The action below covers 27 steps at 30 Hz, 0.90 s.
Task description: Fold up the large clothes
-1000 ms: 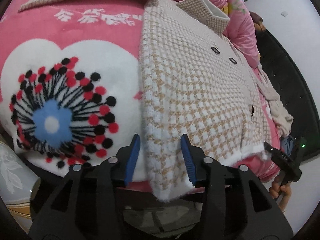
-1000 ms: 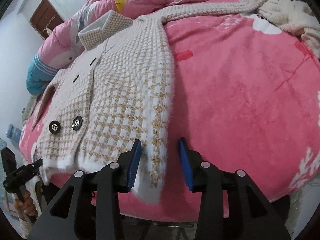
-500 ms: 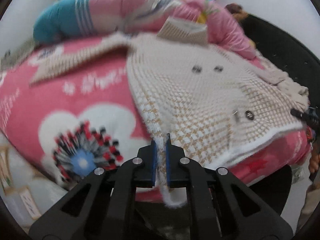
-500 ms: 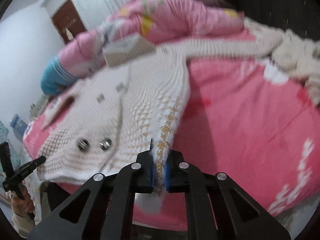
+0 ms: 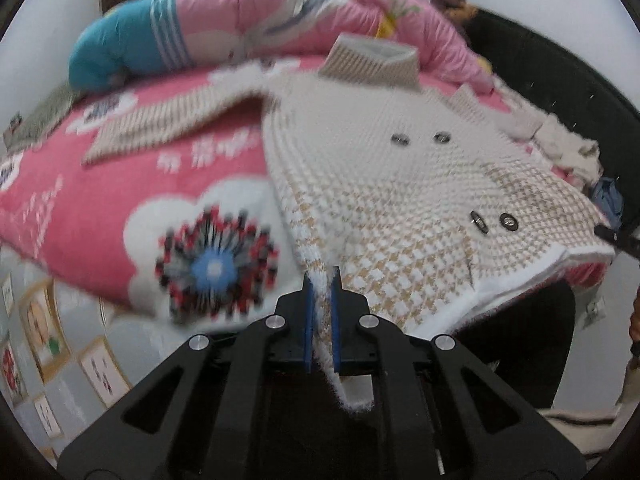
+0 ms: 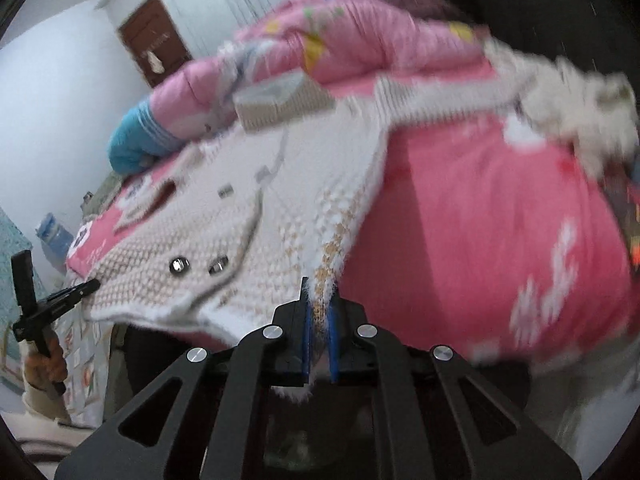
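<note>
A cream and tan houndstooth knit coat with dark buttons lies spread face up on a pink bed, collar at the far end. My left gripper is shut on the coat's left hem corner and holds it lifted off the bed. My right gripper is shut on the right hem corner of the same coat, also lifted. The hem sags between the two grips. One sleeve stretches out to the left, the other sleeve to the right.
A pink blanket with a flower print covers the bed. A rolled pink and blue quilt lies along the far end. A pale garment pile sits at the right edge. The other gripper shows at the left.
Both grippers closed on the hem corners and lifted them. The coat's lower edge rose off the bed and the views tilted up toward the far end.
</note>
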### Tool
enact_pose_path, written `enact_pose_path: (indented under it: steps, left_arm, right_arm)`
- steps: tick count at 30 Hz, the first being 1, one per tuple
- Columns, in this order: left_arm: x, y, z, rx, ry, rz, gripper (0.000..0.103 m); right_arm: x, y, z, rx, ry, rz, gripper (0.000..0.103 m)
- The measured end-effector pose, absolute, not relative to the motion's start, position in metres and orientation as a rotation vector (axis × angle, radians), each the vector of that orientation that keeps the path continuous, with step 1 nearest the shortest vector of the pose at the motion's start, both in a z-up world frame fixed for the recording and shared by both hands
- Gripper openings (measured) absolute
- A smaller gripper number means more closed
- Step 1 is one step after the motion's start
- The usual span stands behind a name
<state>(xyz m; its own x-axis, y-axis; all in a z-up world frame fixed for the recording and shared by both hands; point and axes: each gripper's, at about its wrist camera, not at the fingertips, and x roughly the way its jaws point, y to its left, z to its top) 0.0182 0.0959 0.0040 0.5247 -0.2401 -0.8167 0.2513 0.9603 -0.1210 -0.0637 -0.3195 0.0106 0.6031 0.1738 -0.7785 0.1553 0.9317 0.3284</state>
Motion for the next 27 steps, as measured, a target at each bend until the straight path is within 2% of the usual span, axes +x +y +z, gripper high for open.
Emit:
enact_pose_path:
  steps: [4,6,8,10,13,17,21,25,27]
  left_arm:
    - [0.026,0.089,-0.046,0.030,1.101,-0.269,0.007]
    - [0.029,0.087,-0.059,0.056,1.132,-0.266,0.008]
    - [0.030,0.091,-0.061,0.046,1.150,-0.278,0.012]
    - [0.031,0.096,-0.055,0.043,1.142,-0.283,0.017]
    - [0.033,0.103,-0.044,0.049,1.120,-0.265,0.025]
    - [0.048,0.099,-0.030,0.067,1.068,-0.247,0.027]
    - [0.068,0.088,-0.020,0.074,1.020,-0.255,0.047]
    - [0.102,0.078,-0.018,0.036,0.984,-0.242,0.056]
    - [0.119,0.075,-0.019,-0.002,0.976,-0.236,0.056]
  right_arm:
    - [-0.060,-0.324,-0.048,0.420,1.085,-0.076,0.008]
    - [-0.056,-0.328,-0.060,0.408,1.148,-0.111,0.014]
    - [-0.054,-0.335,-0.056,0.387,1.182,-0.155,0.047]
    - [-0.053,-0.341,-0.040,0.342,1.153,-0.191,0.055]
    - [-0.046,-0.343,-0.016,0.263,1.105,-0.247,0.056]
    - [-0.012,-0.324,0.007,0.238,1.025,-0.135,0.062]
    - [0.036,-0.276,0.012,0.205,0.984,0.047,0.066]
    - [0.080,-0.220,0.009,0.152,0.925,0.172,0.075]
    - [0.102,-0.201,0.005,0.127,0.913,0.202,0.077]
